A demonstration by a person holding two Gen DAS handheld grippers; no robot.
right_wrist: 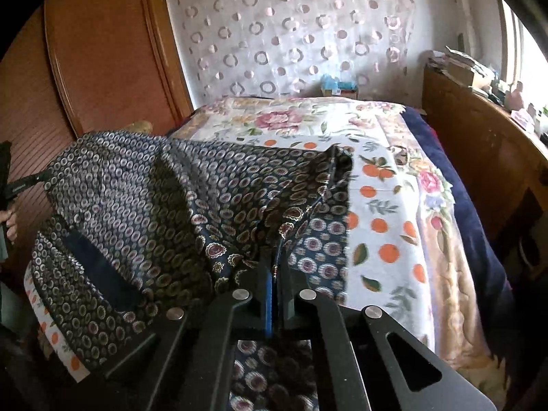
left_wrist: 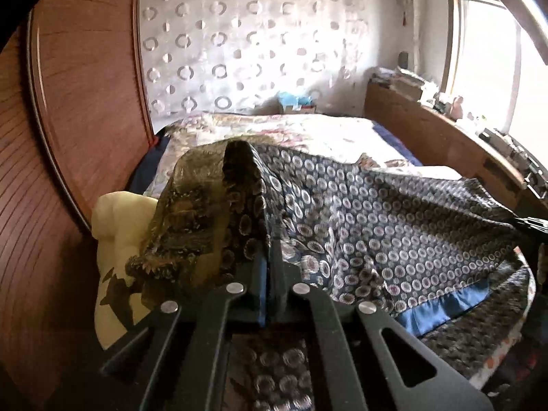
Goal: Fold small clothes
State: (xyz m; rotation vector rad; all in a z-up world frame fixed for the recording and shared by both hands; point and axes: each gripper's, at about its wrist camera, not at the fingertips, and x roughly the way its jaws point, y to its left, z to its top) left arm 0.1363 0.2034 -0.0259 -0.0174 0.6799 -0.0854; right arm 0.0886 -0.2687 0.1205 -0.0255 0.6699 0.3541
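Left wrist view: the left gripper (left_wrist: 267, 260) pinched the patterned garment (left_wrist: 359, 226) between closed fingers; the right gripper (right_wrist: 275, 267) likewise clamped its other edge (fabric stretched between them) above the floral bedspread (right_wrist: 387, 205), curtain (right_wrist: 291, 34) beyond.

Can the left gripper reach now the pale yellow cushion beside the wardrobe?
Probably not yet: the left gripper is shut on the patterned garment, and a raised fold of it hangs between the fingers and the yellow cushion.
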